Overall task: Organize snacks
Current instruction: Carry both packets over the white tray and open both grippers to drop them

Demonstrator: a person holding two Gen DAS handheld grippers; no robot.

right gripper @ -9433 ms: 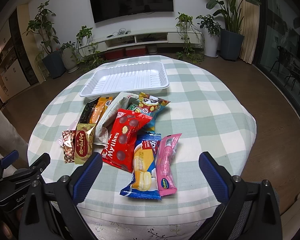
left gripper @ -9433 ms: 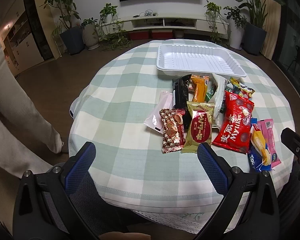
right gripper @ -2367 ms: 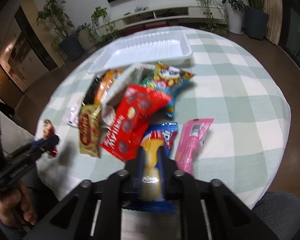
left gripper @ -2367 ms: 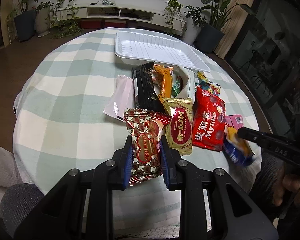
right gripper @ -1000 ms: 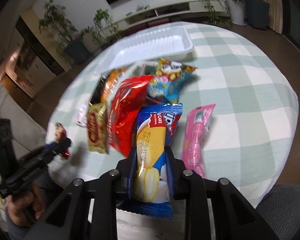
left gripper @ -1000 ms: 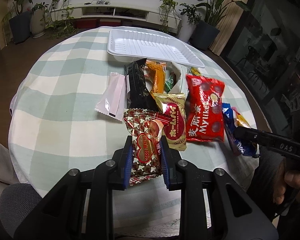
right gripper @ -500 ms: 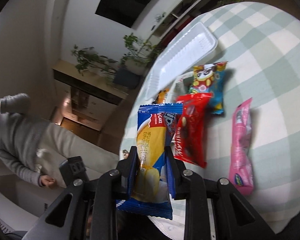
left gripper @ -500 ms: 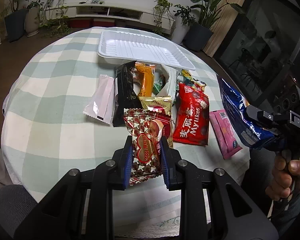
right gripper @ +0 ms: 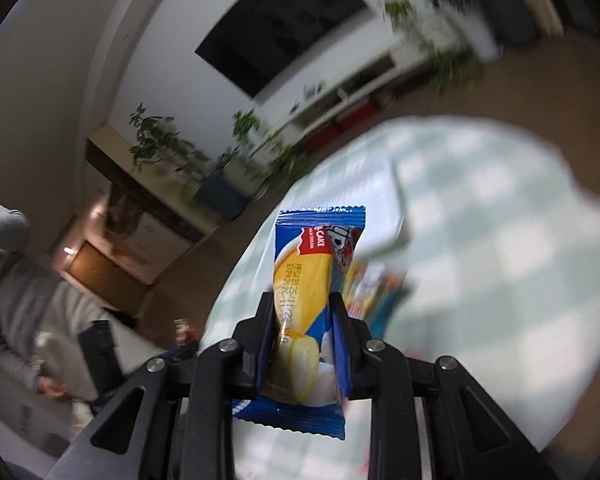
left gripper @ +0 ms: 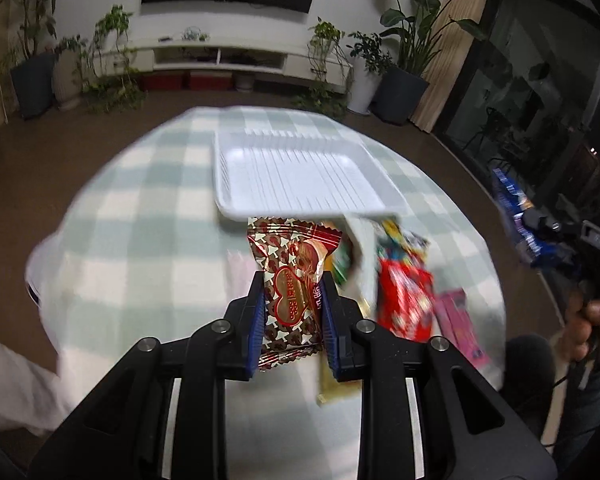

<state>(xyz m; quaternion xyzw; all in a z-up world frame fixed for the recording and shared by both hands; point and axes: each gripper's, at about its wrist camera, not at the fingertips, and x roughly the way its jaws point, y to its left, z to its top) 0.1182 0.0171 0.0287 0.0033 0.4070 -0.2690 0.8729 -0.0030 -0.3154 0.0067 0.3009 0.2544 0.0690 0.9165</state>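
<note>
My left gripper (left gripper: 293, 290) is shut on a brown star-patterned snack packet (left gripper: 291, 284), held up in the air in front of the white ribbed tray (left gripper: 300, 174). In the right wrist view my right gripper (right gripper: 303, 312) is shut on a blue and yellow cake packet (right gripper: 306, 288), also lifted off the table. That packet (left gripper: 516, 210) and the right gripper show at the far right of the left wrist view, above a hand (left gripper: 590, 326). The red packet (left gripper: 404, 300) and pink packet (left gripper: 458, 320) lie on the checked cloth (left gripper: 140, 240).
More snack packets lie blurred between the tray and the red packet. The tray (right gripper: 384, 216) sits at the far side of the round table. Potted plants (left gripper: 400, 60) and a low white TV shelf (left gripper: 220, 54) stand behind. A person in grey (right gripper: 16, 280) is at the left.
Both grippers have risen and moved toward the tray with their packets. The brown packet now overlaps the tray's near edge in view. The right gripper has tilted upward and both views are blurred.
</note>
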